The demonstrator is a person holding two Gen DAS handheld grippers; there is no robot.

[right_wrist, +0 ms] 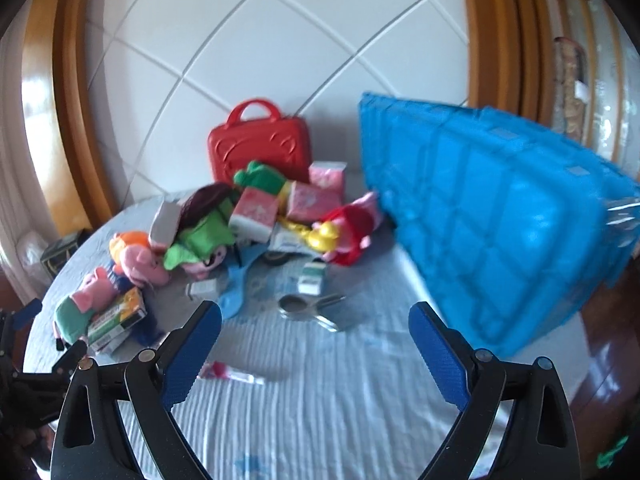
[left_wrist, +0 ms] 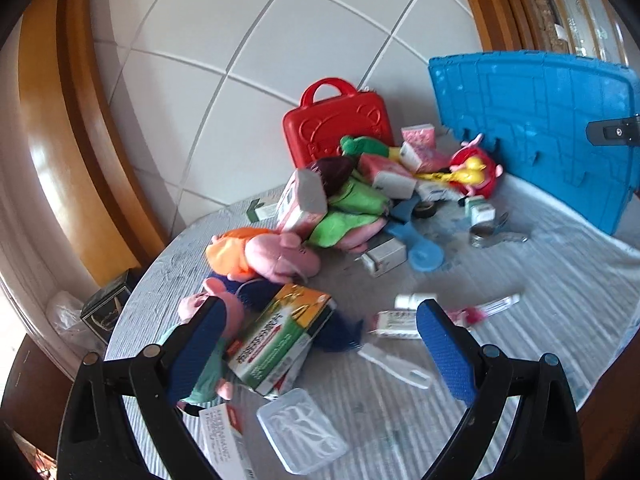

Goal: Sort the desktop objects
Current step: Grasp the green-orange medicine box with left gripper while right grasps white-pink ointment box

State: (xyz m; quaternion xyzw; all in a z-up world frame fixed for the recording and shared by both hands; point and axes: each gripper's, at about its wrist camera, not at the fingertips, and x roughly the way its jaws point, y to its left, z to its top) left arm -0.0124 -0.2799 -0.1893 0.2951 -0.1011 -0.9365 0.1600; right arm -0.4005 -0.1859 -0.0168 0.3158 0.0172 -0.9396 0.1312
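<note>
A heap of plush toys and small boxes lies on a round table with a striped cloth (left_wrist: 520, 320) (right_wrist: 320, 400). A red toy case (left_wrist: 336, 120) (right_wrist: 260, 144) stands behind the heap. A green and orange medicine box (left_wrist: 280, 340) (right_wrist: 116, 316) lies at the near left beside a pink pig plush (left_wrist: 280, 252) (right_wrist: 140, 264). A large blue crate (left_wrist: 532, 128) (right_wrist: 500, 220) stands at the right. My left gripper (left_wrist: 320, 344) is open above the near table, empty. My right gripper (right_wrist: 316, 344) is open too, with nothing between its fingers.
A clear plastic case (left_wrist: 300, 424), a white tube (left_wrist: 394, 322) and a pink-tipped pen (left_wrist: 484, 308) (right_wrist: 228, 372) lie near the front. A blue paddle (left_wrist: 420, 248) (right_wrist: 240, 288) and a metal strainer (right_wrist: 304, 306) lie mid-table. A dark box (left_wrist: 104, 308) sits on the floor at left.
</note>
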